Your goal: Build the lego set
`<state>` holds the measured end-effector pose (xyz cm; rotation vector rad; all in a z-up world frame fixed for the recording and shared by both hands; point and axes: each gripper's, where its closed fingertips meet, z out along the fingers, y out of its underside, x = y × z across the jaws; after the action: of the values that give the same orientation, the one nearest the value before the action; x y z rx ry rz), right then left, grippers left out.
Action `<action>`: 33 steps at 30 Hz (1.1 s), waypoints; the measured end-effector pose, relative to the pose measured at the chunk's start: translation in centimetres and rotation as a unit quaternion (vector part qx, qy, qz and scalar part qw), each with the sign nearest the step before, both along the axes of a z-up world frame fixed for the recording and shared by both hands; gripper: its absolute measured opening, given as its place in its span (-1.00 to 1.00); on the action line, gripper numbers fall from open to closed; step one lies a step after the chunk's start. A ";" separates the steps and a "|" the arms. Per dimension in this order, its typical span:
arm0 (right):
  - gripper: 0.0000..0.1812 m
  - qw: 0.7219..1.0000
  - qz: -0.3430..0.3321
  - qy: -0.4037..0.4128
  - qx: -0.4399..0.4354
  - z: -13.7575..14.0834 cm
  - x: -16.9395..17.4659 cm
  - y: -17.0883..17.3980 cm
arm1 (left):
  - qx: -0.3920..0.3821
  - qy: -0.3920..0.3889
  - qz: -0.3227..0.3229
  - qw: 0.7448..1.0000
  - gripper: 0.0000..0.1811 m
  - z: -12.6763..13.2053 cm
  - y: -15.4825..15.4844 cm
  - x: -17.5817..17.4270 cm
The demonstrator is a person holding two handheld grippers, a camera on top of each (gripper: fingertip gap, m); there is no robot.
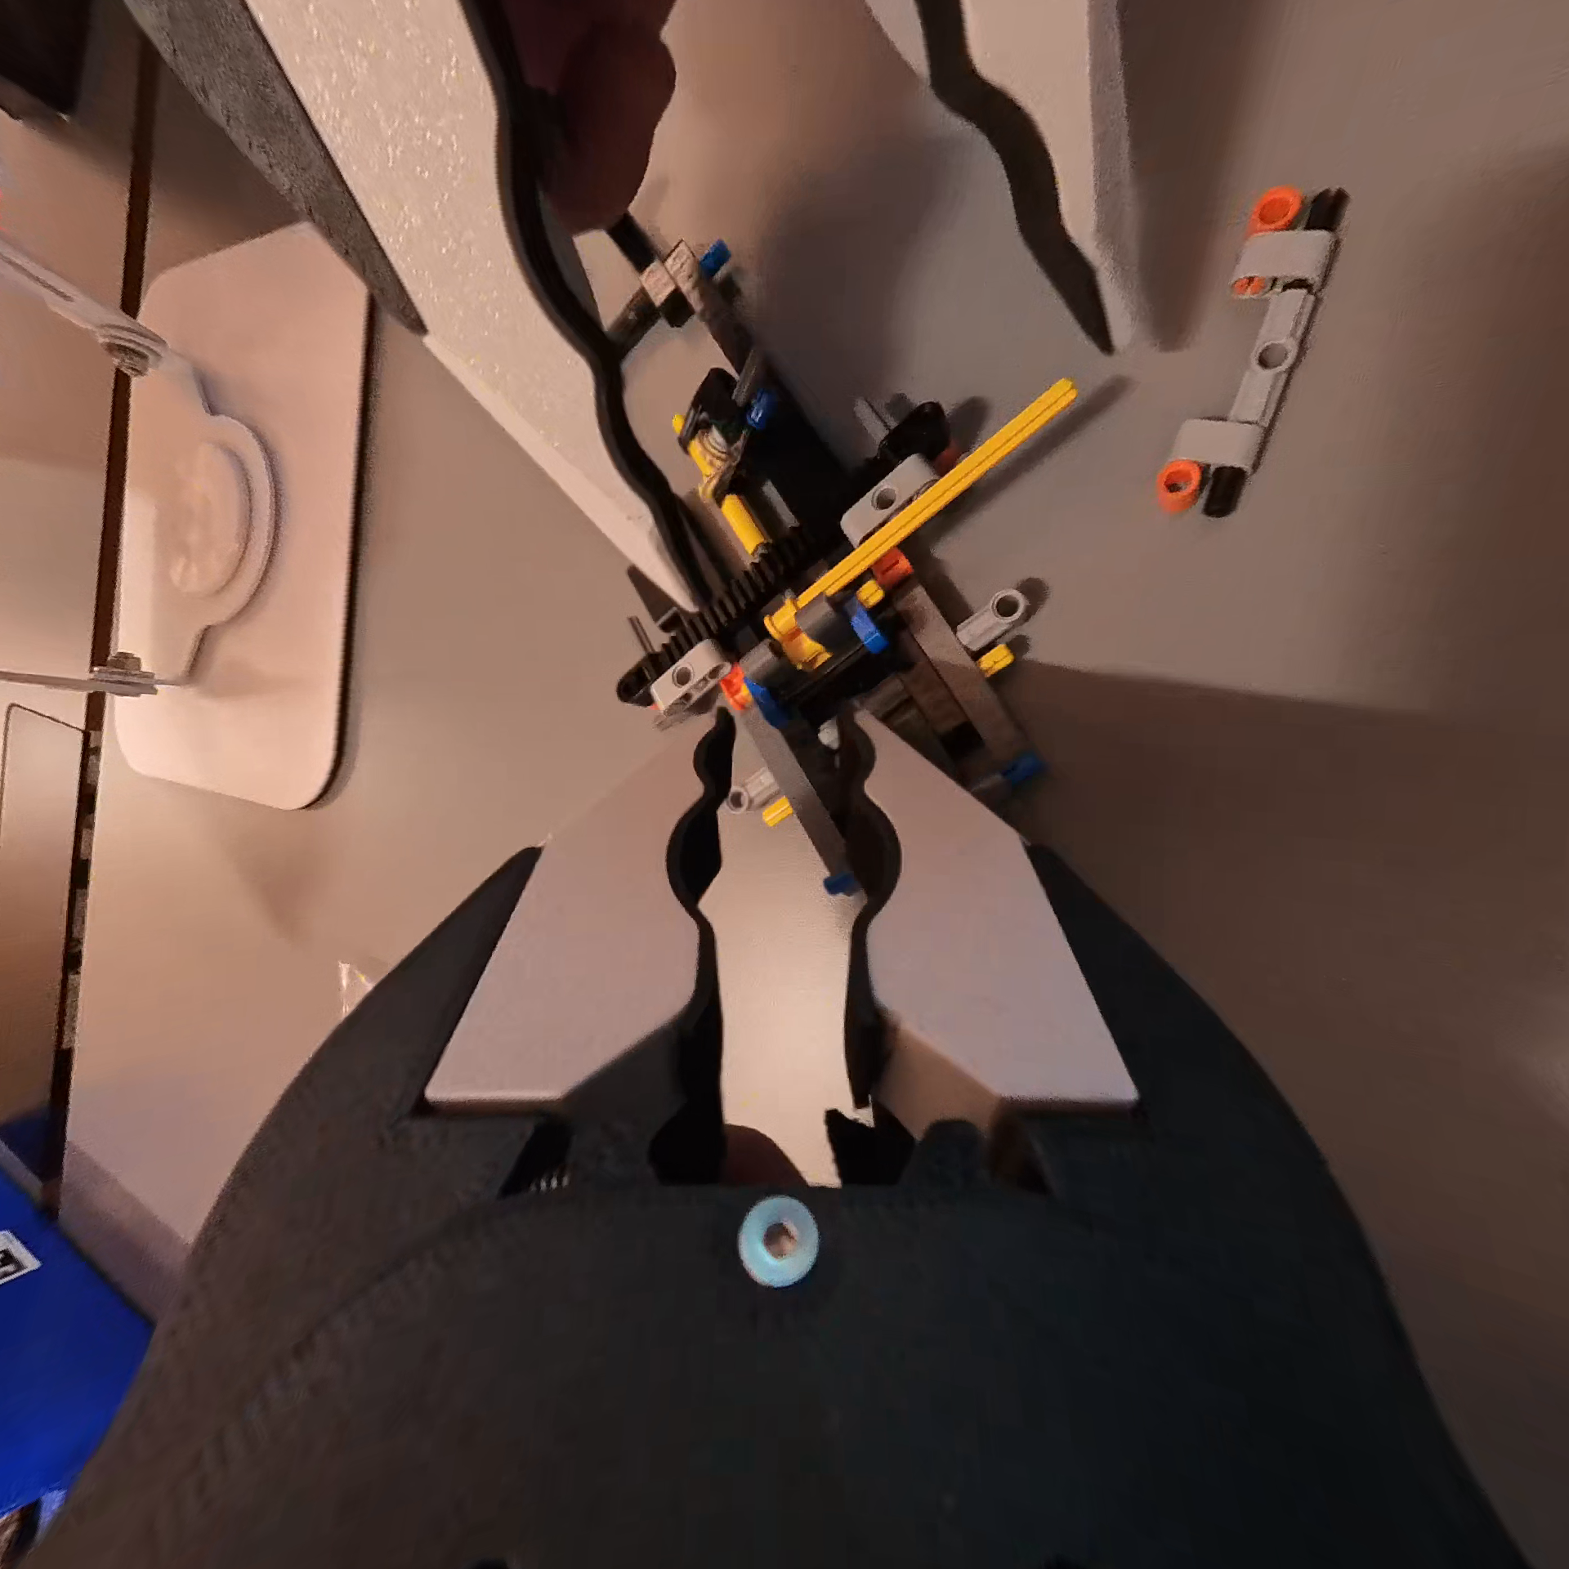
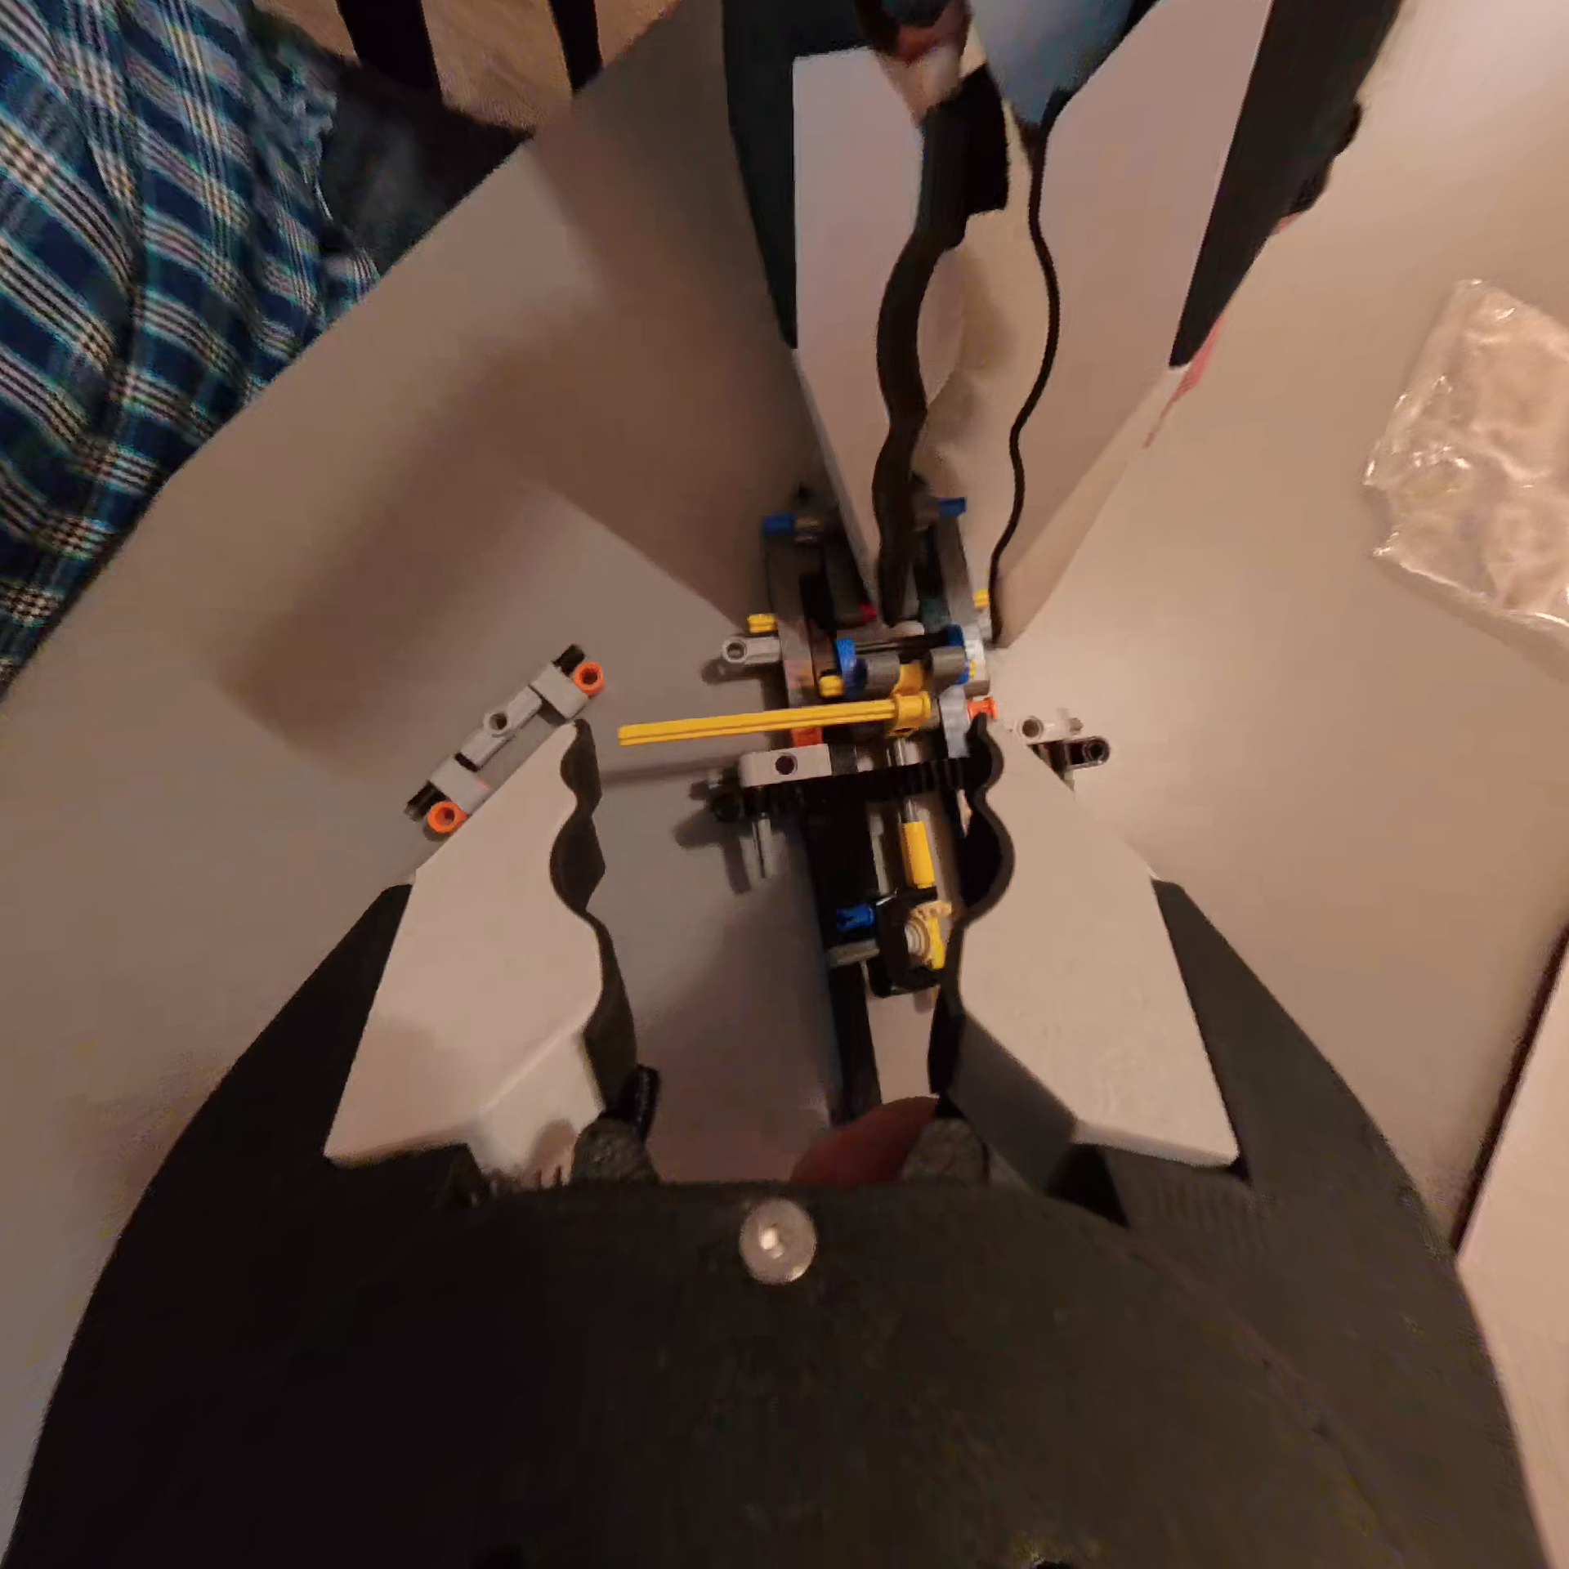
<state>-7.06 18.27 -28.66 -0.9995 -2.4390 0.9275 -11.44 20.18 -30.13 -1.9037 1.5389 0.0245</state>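
The lego assembly (image 1: 815, 611) lies on the grey table, with a black toothed rack, a long yellow axle (image 1: 942, 484), grey beams and blue pins. It also shows in the right wrist view (image 2: 857, 764). My left gripper (image 1: 790, 747) is shut on a dark grey beam at the assembly's near end. My right gripper (image 2: 781, 730) is open wide around the assembly. Its right finger (image 2: 985, 815) touches the rack's end and its left finger (image 2: 582, 815) stands apart. A small grey sub-assembly with orange bushes (image 1: 1256, 357) lies loose beside it and also shows in the right wrist view (image 2: 509, 739).
Two small loose pieces, light grey and black (image 2: 1061, 739), lie by the right finger. A crumpled clear plastic bag (image 2: 1477, 458) lies at the right. A pale board (image 1: 238, 509) and a blue box (image 1: 51, 1316) are at the left. A person's plaid clothing (image 2: 127, 255) is beyond the table edge.
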 end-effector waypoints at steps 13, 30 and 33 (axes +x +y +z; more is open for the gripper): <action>-0.18 1.000 0.013 0.009 -0.007 -1.5 -0.2 -0.4 | -0.021 -0.072 0.104 0.992 -0.46 -0.4 -1.5 1.2; -0.15 1.000 0.019 0.021 0.012 -1.2 -0.7 0.1 | -0.010 -0.083 0.089 0.992 -0.49 0.1 -0.7 0.8; -0.17 1.000 0.019 0.018 0.011 -1.2 -0.6 0.0 | -0.008 -0.079 0.086 0.993 -0.49 0.1 -0.8 0.8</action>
<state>-7.69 18.22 -29.88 -0.9242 -2.4412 0.9208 -10.60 19.42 -30.00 -1.9964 1.2709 -0.0608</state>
